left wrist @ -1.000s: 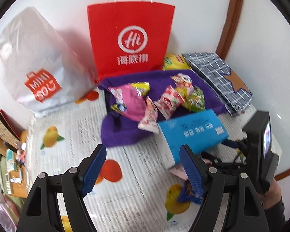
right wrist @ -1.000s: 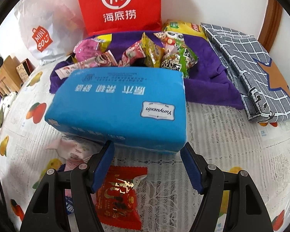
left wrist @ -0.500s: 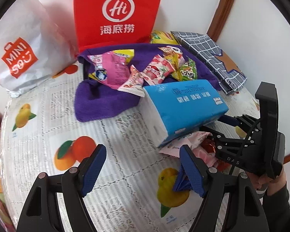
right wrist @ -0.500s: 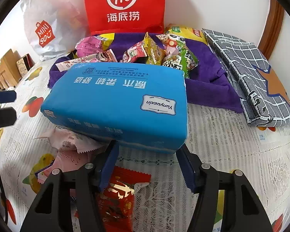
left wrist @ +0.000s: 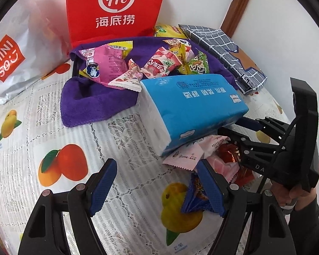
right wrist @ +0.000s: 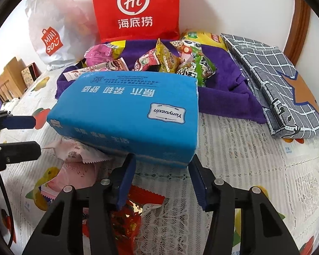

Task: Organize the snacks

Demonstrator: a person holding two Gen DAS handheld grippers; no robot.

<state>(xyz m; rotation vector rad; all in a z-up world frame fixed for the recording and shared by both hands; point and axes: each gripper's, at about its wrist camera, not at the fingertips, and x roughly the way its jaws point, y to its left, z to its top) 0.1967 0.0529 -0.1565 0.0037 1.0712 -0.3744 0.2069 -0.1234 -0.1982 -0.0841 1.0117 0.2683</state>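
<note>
A: What's on the table?

B: A fruit-print tablecloth [left wrist: 59,127] w/ a big blue tissue pack [right wrist: 129,114] near the middle. I'll place everything relative to that pack. Just behind it lies a purple towel [left wrist: 91,102] heaped w/ snack packets [left wrist: 159,63] in pink, red, yellow & green. Behind the towel a red paper bag [left wrist: 117,8] stands upright at the wall; a white Miniso bag [left wrist: 12,59] sits behind the pack & well to its left. A folded grey checked cloth [right wrist: 272,85] lies to its right.

A: Any snacks outside the towel?

B: Yes. Pale pink wrappers [right wrist: 78,155] poke out from under the pack's front left corner, so the pack sits tilted on them. A red foil packet [right wrist: 127,214] lies in front of the pack.

A: And the grippers?

B: The right gripper [right wrist: 161,176] is at the pack's front edge. Its jaws have just been closing, one fingertip at either side of the front right corner; can't tell if the pads press it yet. The left gripper [left wrist: 157,184] hovers front-left of the pack, jaws spread, nothing between them but tablecloth. A dark blue wrapper [left wrist: 195,197] touches its right finger.
</note>
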